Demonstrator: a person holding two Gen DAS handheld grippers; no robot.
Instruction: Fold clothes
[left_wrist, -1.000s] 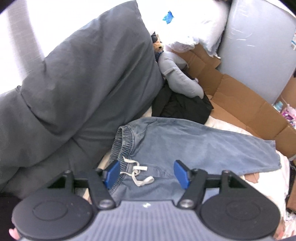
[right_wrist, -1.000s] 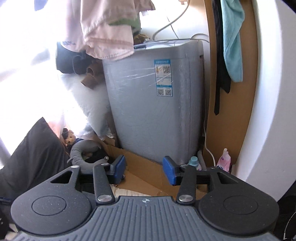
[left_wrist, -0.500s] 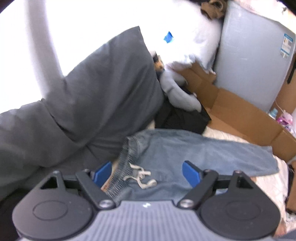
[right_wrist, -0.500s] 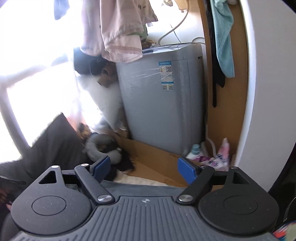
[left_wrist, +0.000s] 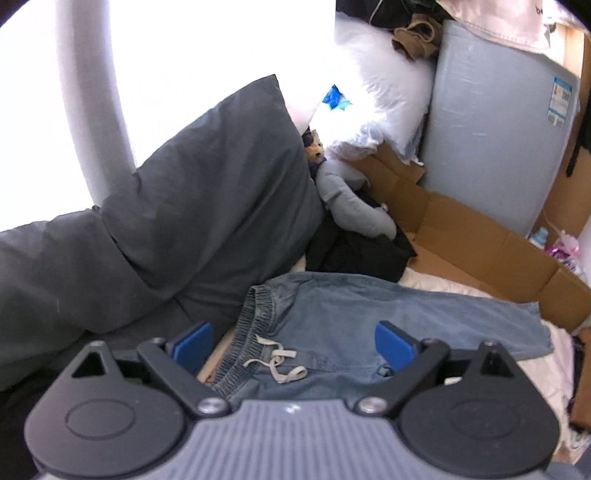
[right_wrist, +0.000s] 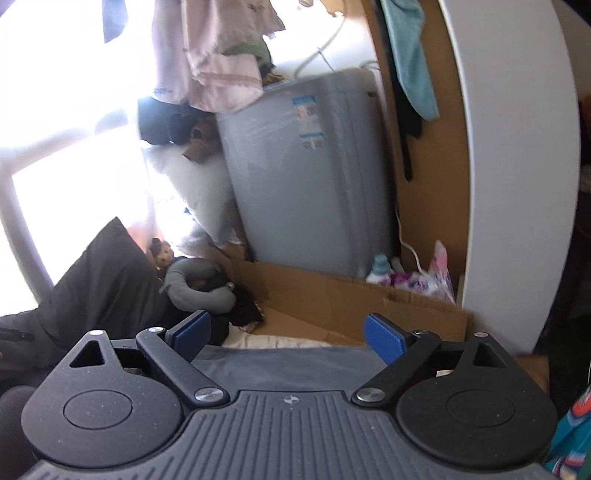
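Light blue denim trousers (left_wrist: 369, 317) lie flat on the cream bed sheet (left_wrist: 436, 286), folded lengthwise, elastic waistband and white drawstring (left_wrist: 275, 363) toward me, legs running right. My left gripper (left_wrist: 293, 345) hovers above the waist, jaws still opening wide, blue pads clear of the cloth and nothing between them. In the right wrist view a strip of the blue trousers (right_wrist: 288, 360) shows just behind my right gripper (right_wrist: 286, 332), whose jaws are also opening with nothing between the pads.
Dark grey pillows (left_wrist: 177, 221) lean on the left. A grey neck pillow (left_wrist: 351, 206) and black clothing (left_wrist: 362, 254) lie behind the trousers. Flattened cardboard (left_wrist: 480, 236) lines the bed's far side before a grey washing machine (right_wrist: 306, 177). Bottles (right_wrist: 380, 267) stand by a white wall.
Both grippers' jaws have spread from partly closed to wide. The left camera has pulled back and up from the waistband. The right one has dropped lower, bringing the trousers' edge into view.
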